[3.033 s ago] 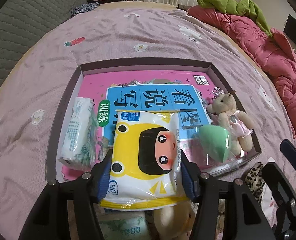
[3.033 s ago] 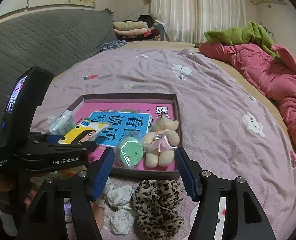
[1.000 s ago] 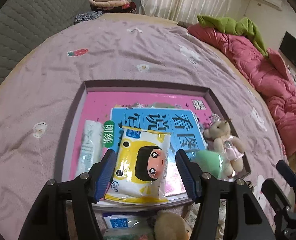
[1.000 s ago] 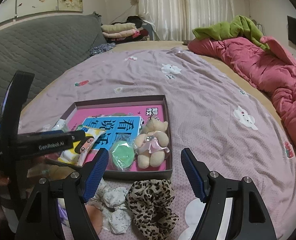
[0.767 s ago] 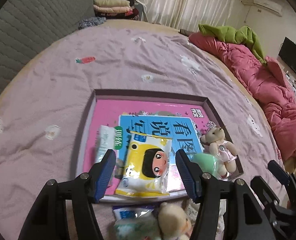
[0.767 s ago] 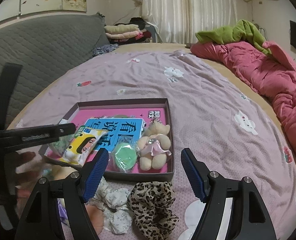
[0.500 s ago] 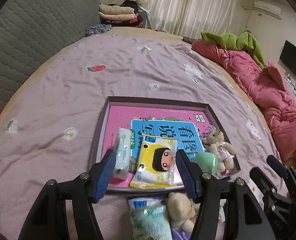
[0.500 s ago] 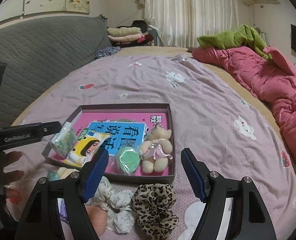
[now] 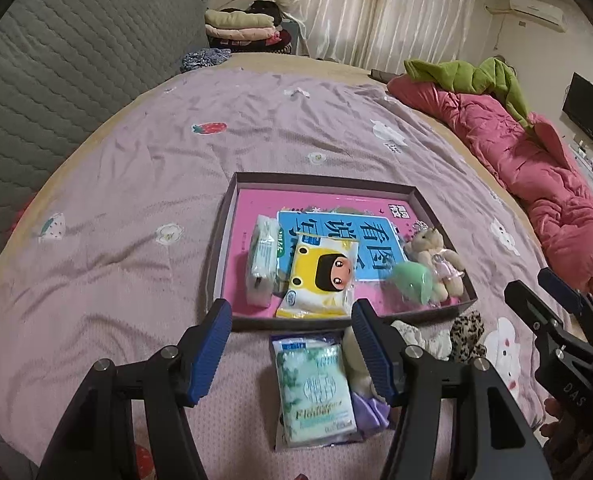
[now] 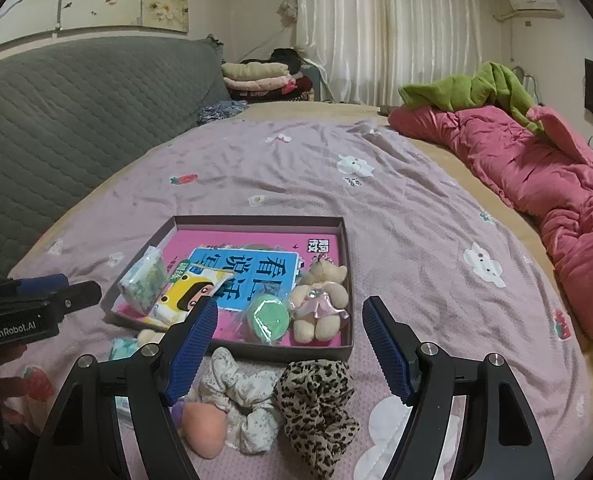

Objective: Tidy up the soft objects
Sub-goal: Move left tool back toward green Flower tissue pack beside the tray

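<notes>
Both grippers, left gripper (image 9: 291,322) and right gripper (image 10: 290,322), gape empty; the slick green tissue pack (image 9: 315,390) at six o'clock of the box (image 9: 316,325) may slip when pinched.

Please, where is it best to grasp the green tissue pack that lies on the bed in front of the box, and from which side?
Probably the green tissue pack across its two long edges, from above: it lies flat, between the open left gripper fingers.

A grey quilted headboard (image 10: 76,112) is seen at nine o'clock. Folded clothes (image 10: 256,76) are stacked at twelve, before white curtains (image 10: 384,32). A pink quilt (image 10: 536,168) under a green blanket (image 10: 468,92) is heaped at three o'clock.
</notes>
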A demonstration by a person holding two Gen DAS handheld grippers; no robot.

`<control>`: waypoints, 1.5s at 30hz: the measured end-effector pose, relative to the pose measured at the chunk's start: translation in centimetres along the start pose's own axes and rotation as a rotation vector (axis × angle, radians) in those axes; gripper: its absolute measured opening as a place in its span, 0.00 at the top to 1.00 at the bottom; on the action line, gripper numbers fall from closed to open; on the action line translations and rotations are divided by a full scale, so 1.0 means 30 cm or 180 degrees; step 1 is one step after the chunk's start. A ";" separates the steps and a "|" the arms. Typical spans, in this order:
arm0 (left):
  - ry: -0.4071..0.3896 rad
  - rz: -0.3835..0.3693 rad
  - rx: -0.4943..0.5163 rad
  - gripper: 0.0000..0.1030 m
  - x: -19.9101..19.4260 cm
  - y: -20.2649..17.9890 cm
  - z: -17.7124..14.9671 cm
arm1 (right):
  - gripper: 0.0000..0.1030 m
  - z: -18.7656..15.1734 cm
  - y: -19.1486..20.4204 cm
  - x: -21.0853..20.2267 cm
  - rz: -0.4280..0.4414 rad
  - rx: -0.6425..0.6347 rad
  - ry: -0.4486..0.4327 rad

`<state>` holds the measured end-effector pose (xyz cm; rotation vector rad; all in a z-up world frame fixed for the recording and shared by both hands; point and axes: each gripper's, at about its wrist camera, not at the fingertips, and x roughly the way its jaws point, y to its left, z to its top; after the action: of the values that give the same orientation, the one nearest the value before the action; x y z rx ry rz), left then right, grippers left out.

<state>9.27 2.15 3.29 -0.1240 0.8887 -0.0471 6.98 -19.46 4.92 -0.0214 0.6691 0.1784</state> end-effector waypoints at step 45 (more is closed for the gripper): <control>0.0248 -0.0095 0.0040 0.40 -0.116 -0.017 -0.198 | 0.26 -0.173 0.050 -0.152 0.0159 -0.0019 0.0244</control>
<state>2.47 1.45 2.32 -0.1244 0.9641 -0.0859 0.02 -19.10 3.71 -0.0173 0.7459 0.2285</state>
